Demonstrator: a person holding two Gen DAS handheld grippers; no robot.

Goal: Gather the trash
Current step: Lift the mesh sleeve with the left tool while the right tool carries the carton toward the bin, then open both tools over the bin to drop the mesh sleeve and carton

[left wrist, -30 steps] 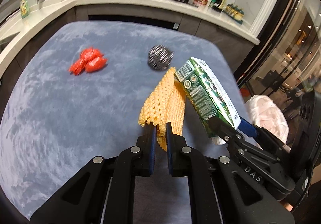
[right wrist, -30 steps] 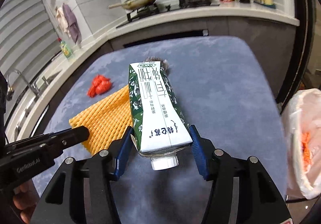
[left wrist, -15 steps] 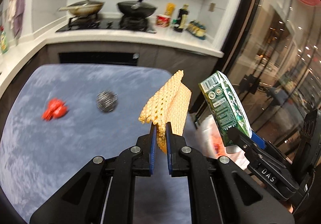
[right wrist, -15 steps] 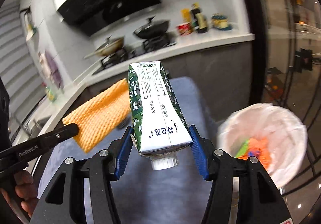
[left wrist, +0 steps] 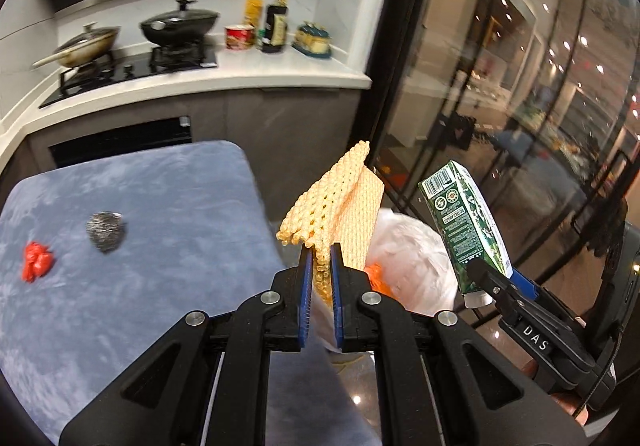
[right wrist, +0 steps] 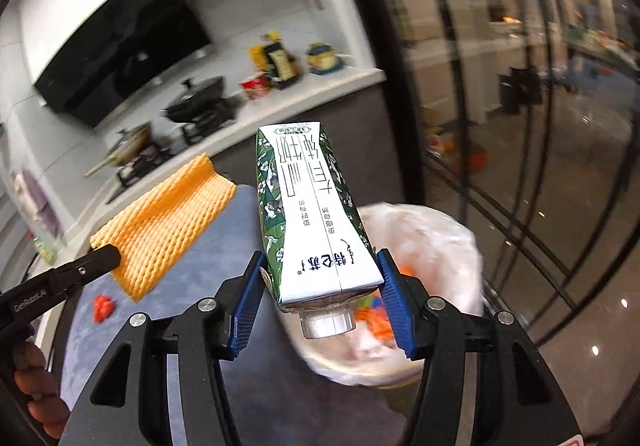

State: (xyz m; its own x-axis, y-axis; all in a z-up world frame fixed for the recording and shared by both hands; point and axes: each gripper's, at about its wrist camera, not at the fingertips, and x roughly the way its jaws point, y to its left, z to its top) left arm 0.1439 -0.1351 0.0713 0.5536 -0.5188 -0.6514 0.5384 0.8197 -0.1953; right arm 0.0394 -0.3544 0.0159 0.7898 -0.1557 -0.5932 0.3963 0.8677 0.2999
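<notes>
Seen from the left wrist, left gripper (left wrist: 320,258) pinched tight on orange foam netting (left wrist: 340,206) above a lined trash bin (left wrist: 412,246) at 3 o'clock; from the right wrist, right gripper (right wrist: 320,286) clamped around a green milk carton (right wrist: 312,214), bin (right wrist: 440,246) at 4 o'clock.

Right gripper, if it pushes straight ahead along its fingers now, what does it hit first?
Probably nothing close. The right gripper is shut on the milk carton, which points above the bin bag toward the dark cabinet front. Depth is unclear.

hand-held gripper (right wrist: 322,298) clamping milk carton (right wrist: 310,214), lined bin (right wrist: 432,246) beyond
</notes>
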